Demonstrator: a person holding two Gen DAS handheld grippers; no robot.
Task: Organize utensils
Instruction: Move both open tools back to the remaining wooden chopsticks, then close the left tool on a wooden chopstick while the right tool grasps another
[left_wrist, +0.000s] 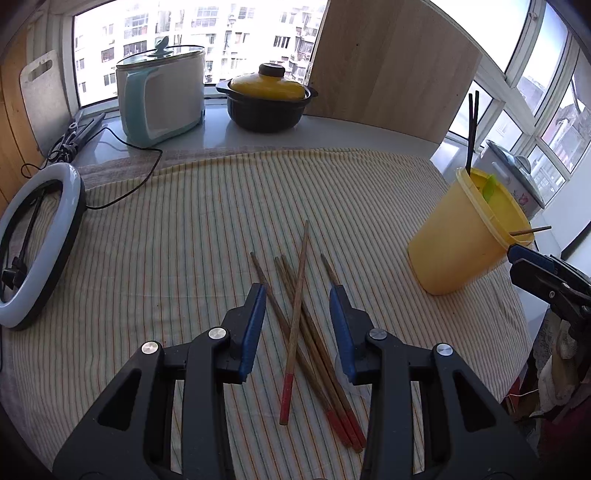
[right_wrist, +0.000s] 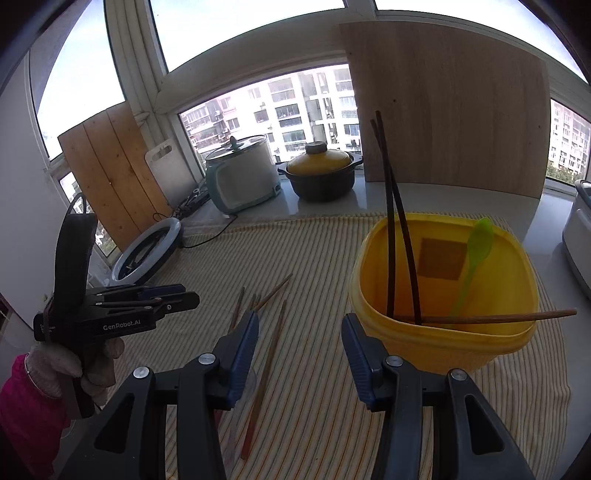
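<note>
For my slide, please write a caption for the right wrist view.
Open right tool faces a yellow tub holding dark chopsticks and a green spoon.

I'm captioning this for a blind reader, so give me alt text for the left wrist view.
An open gripper hovers over loose wooden chopsticks with red ends on a striped cloth. A yellow tub holding utensils stands to the right, with pots on the windowsill behind.

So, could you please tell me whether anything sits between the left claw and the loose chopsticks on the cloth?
Nothing visible does: the left claw hangs open directly over the chopsticks, with only bare striped cloth around them.
</note>
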